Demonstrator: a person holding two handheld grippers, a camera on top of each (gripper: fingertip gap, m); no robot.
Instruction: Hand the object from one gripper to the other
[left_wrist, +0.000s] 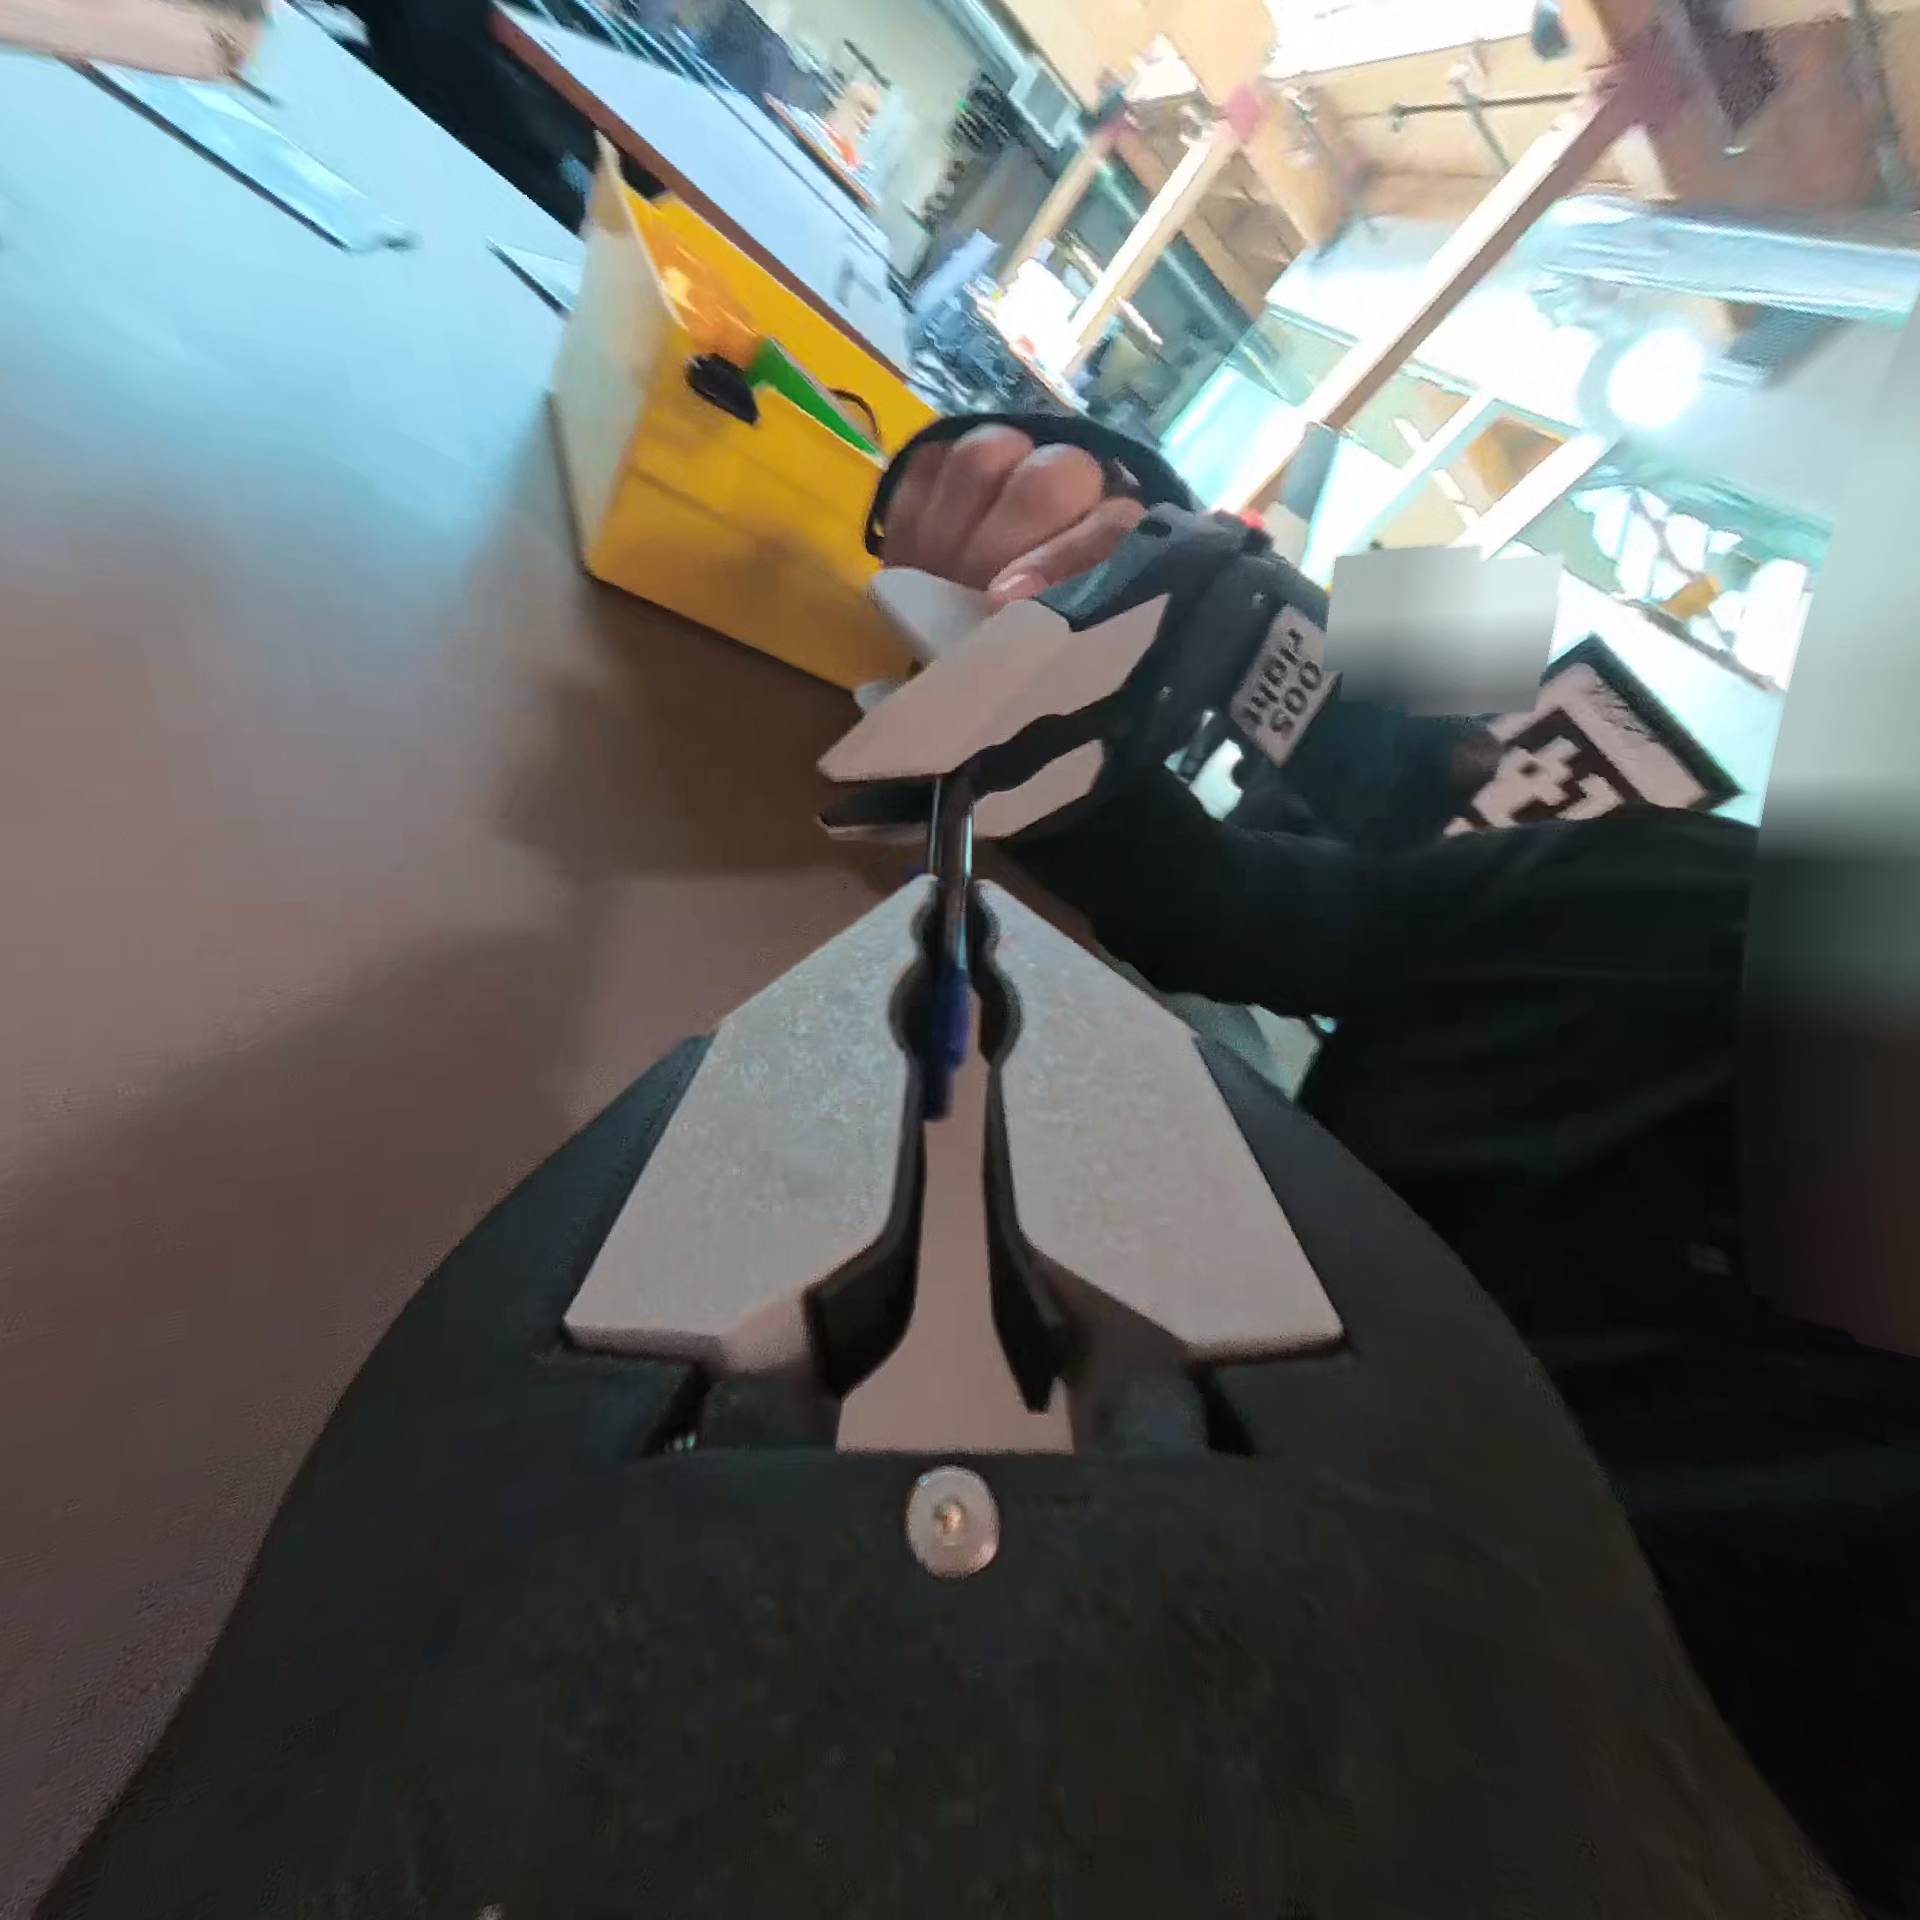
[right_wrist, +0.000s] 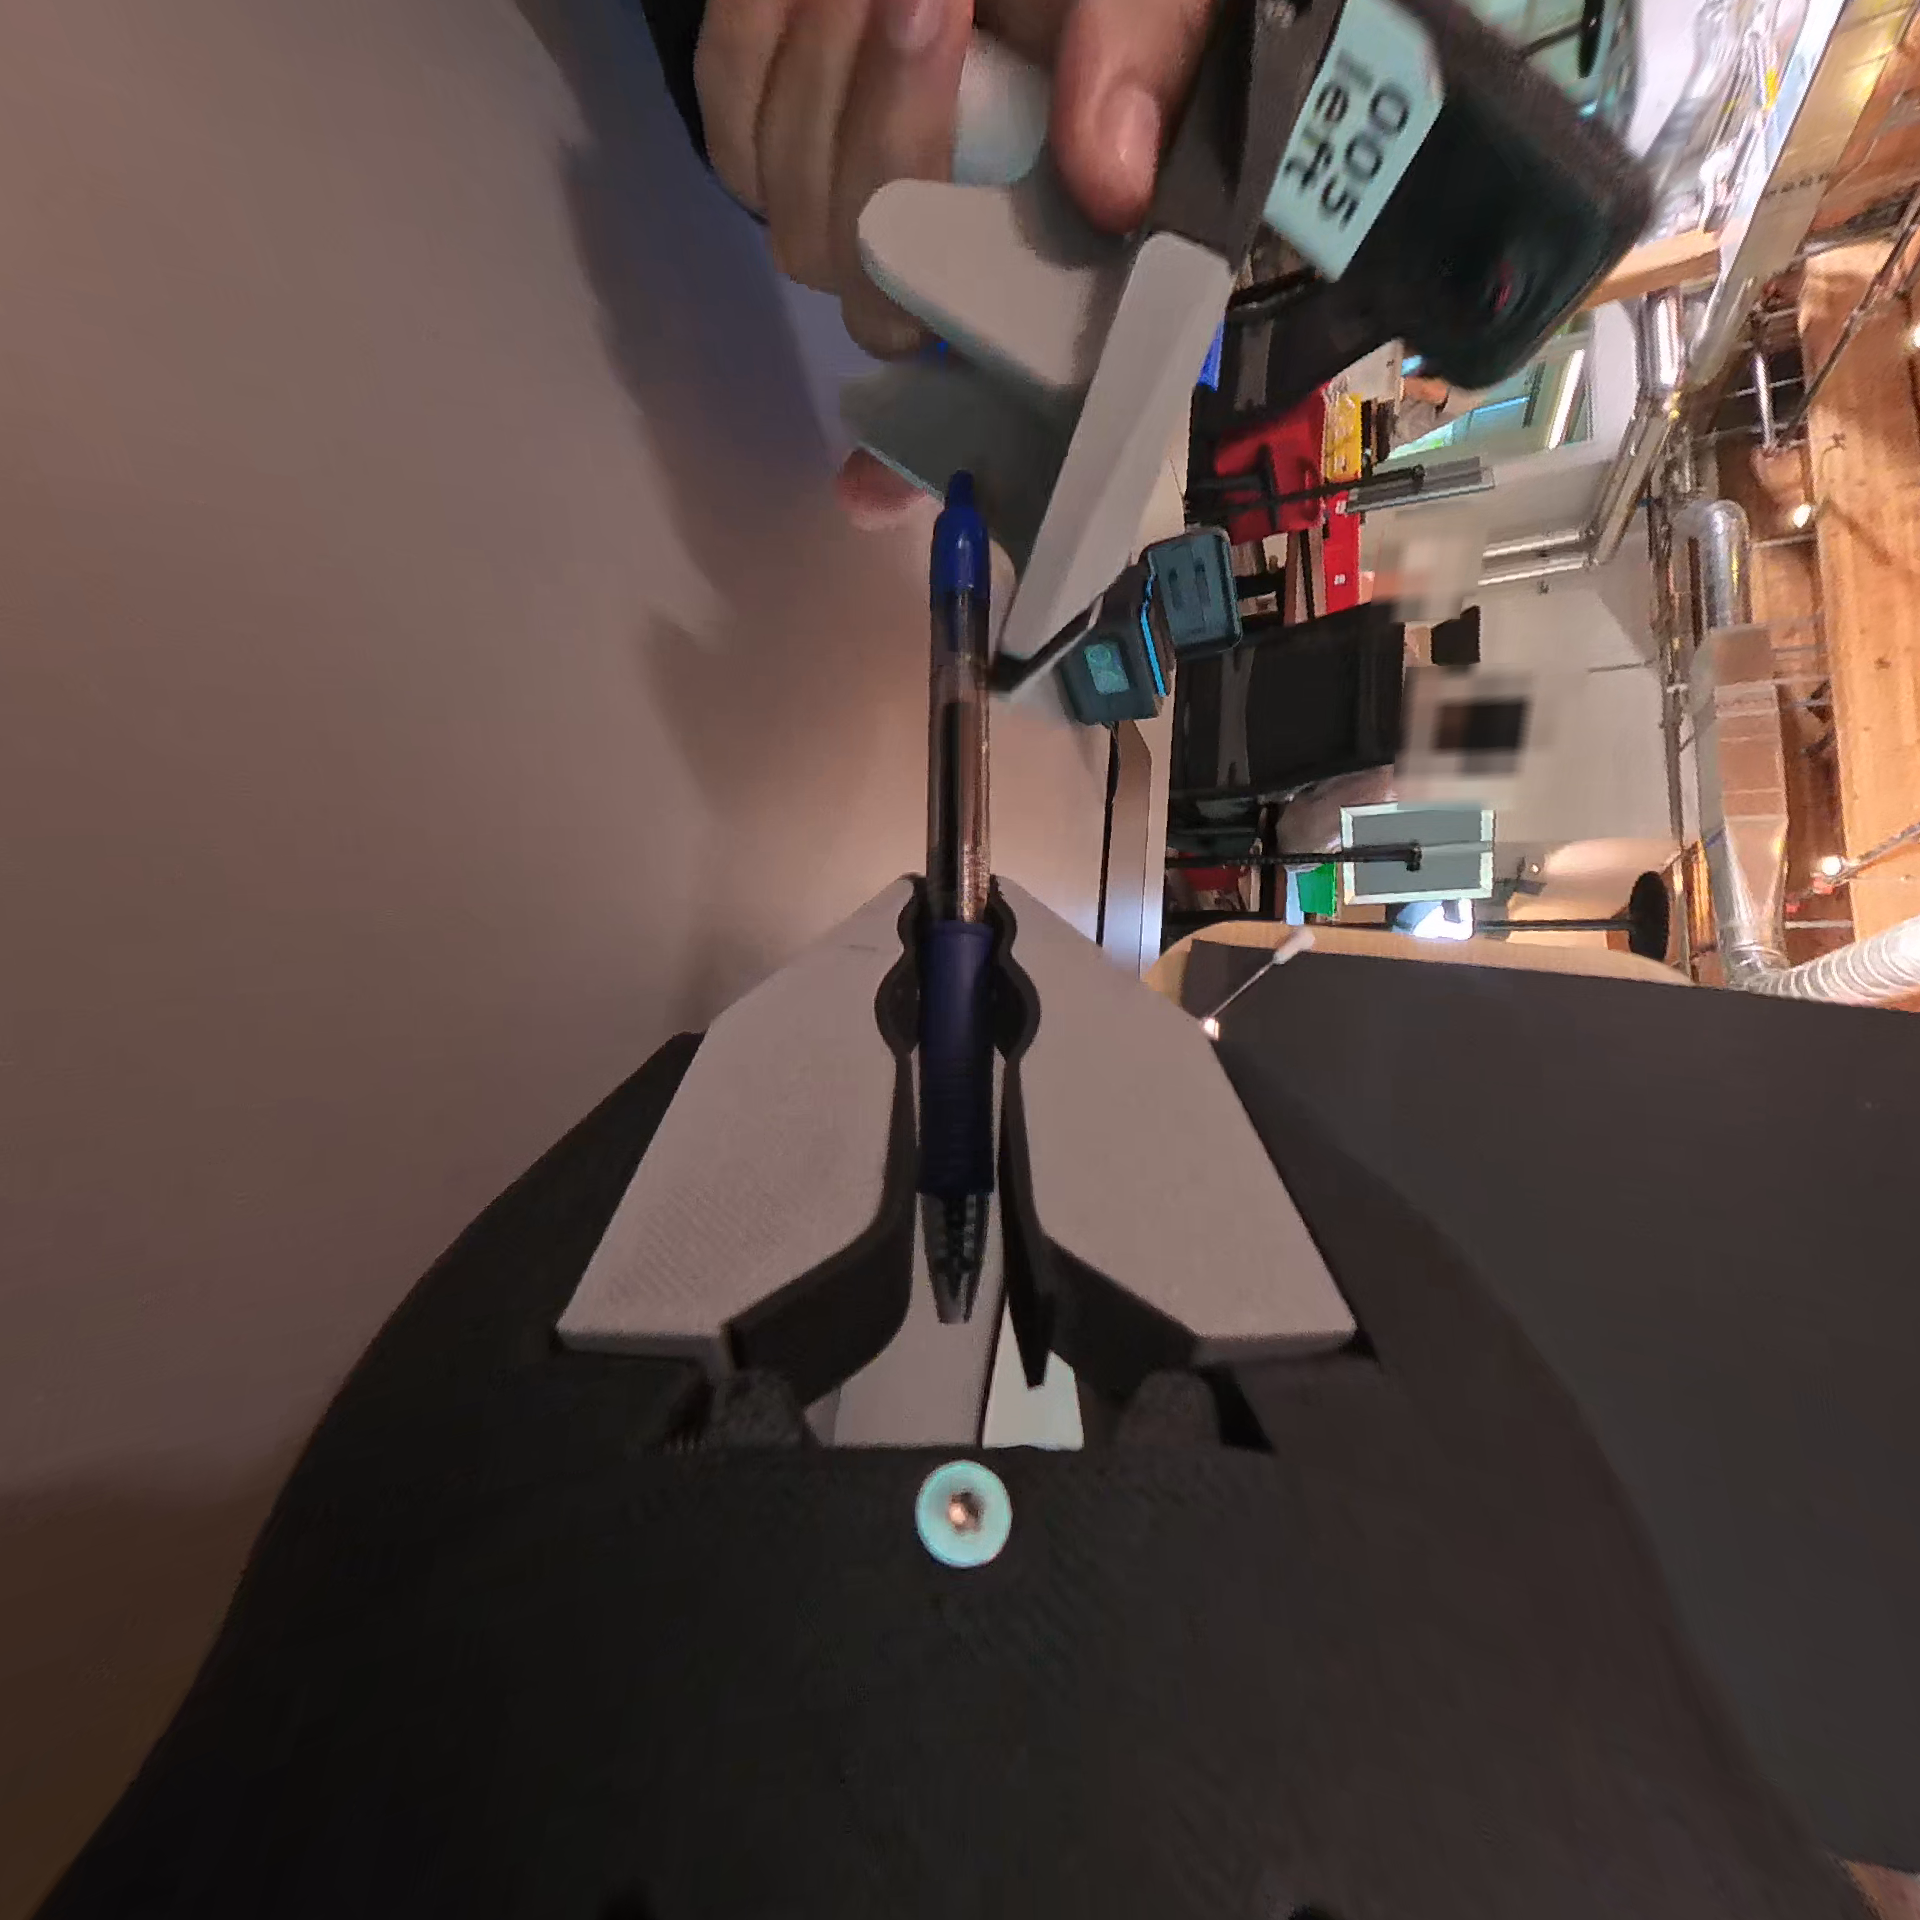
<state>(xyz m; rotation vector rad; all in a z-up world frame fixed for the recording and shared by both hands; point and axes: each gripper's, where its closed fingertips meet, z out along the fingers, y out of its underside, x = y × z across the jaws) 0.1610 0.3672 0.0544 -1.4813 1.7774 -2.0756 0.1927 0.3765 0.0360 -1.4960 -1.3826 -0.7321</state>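
Observation:
A blue pen with a clear barrel (right_wrist: 958, 727) is held in the air between both grippers. My right gripper (right_wrist: 956, 894) is shut on its dark blue grip section, with the pen pointing straight forward. In the left wrist view my left gripper (left_wrist: 951, 894) is shut on the pen's other end (left_wrist: 943, 1039), which sits in the finger grooves. The right gripper (left_wrist: 862, 792) shows just ahead, closed around the pen's far part. In the right wrist view one left finger (right_wrist: 1101, 447) lies beside the pen's blue end; that view is blurred.
A yellow box (left_wrist: 727, 488) with items inside stands on the brown table (left_wrist: 312, 831) behind the grippers. A person's hand (left_wrist: 977, 499) and black sleeve (left_wrist: 1351, 914) hold the right gripper. A dark panel (right_wrist: 1558, 1247) fills the right side of the right wrist view. There is about 4 cm between the tips of the two grippers.

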